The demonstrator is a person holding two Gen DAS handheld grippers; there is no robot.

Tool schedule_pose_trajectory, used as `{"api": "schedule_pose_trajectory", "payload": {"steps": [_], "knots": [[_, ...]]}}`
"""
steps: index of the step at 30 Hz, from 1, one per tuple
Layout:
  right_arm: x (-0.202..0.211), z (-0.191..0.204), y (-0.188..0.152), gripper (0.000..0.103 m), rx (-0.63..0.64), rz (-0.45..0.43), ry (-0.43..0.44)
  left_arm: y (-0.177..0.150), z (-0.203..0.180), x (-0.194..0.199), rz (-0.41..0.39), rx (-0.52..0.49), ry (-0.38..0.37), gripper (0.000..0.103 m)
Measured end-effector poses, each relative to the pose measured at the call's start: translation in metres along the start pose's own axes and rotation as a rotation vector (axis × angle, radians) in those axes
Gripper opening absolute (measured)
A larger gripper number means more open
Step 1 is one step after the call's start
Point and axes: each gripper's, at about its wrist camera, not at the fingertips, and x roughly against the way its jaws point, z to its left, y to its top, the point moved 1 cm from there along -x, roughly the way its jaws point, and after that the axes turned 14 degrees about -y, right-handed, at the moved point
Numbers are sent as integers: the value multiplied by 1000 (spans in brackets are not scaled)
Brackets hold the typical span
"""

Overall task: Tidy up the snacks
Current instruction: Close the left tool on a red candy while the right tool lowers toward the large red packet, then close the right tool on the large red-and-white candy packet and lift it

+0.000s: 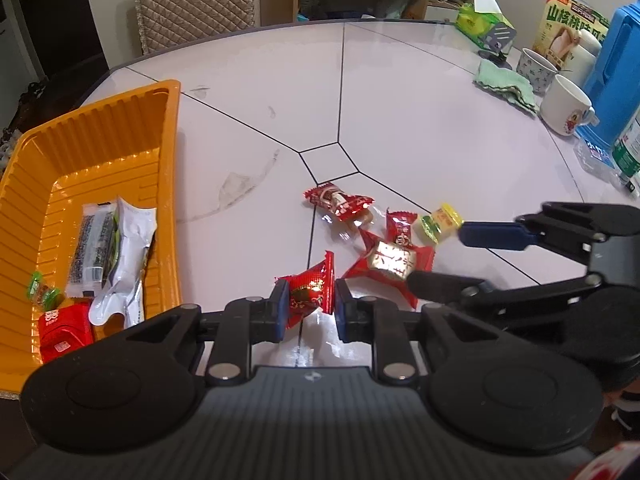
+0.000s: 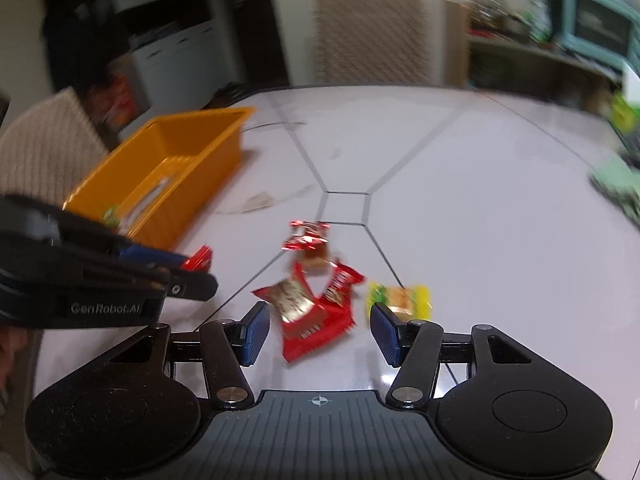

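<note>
My left gripper [image 1: 308, 312] is shut on a red candy packet [image 1: 310, 294], held just above the table; it also shows in the right wrist view [image 2: 198, 260]. My right gripper [image 2: 320, 330] is open over a large red packet [image 2: 310, 320], with a yellow-green candy [image 2: 400, 300] beside its right finger. In the left wrist view the right gripper [image 1: 436, 254] reaches in from the right, by the yellow-green candy [image 1: 440, 222] and the large red packet [image 1: 386, 268]. Two more red candies [image 1: 340, 202] [image 1: 400, 228] lie nearby. The orange tray [image 1: 168, 128] on the left holds several snacks.
Two mugs [image 1: 564, 108], a green cloth [image 1: 506, 84], a blue container [image 1: 616, 64], a snack box [image 1: 568, 28] and a tissue pack [image 1: 484, 26] stand at the table's right edge. A padded chair [image 1: 192, 0] stands behind the table.
</note>
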Motion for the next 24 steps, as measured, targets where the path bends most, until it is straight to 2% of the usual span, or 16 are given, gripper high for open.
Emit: {"api": "schedule_pose_trajectory", "payload": {"steps": [2, 6, 12, 13, 14, 15, 17, 24], "knots": [[-6, 8, 3, 56, 50, 1, 3, -1, 2, 0, 2, 6, 4, 21], [-19, 19, 6, 46, 117, 9, 15, -2, 5, 1, 3, 20, -2, 21], [-36, 32, 7, 44, 224, 24, 7, -2, 8, 1, 5, 24, -1, 21], [-38, 35, 6, 42, 242, 28, 0, -2, 9, 1, 4, 25, -2, 21], [-41, 37, 5, 35, 257, 29, -7, -2, 9, 2, 3, 25, -3, 21], [-42, 38, 5, 29, 266, 28, -10, -2, 9, 2, 2, 24, -3, 21], [-44, 39, 4, 26, 262, 34, -3, -2, 9, 3, 0, 23, -4, 21], [-37, 33, 5, 23, 211, 37, 13, -1, 7, 9, -11, 16, -8, 21]]}}
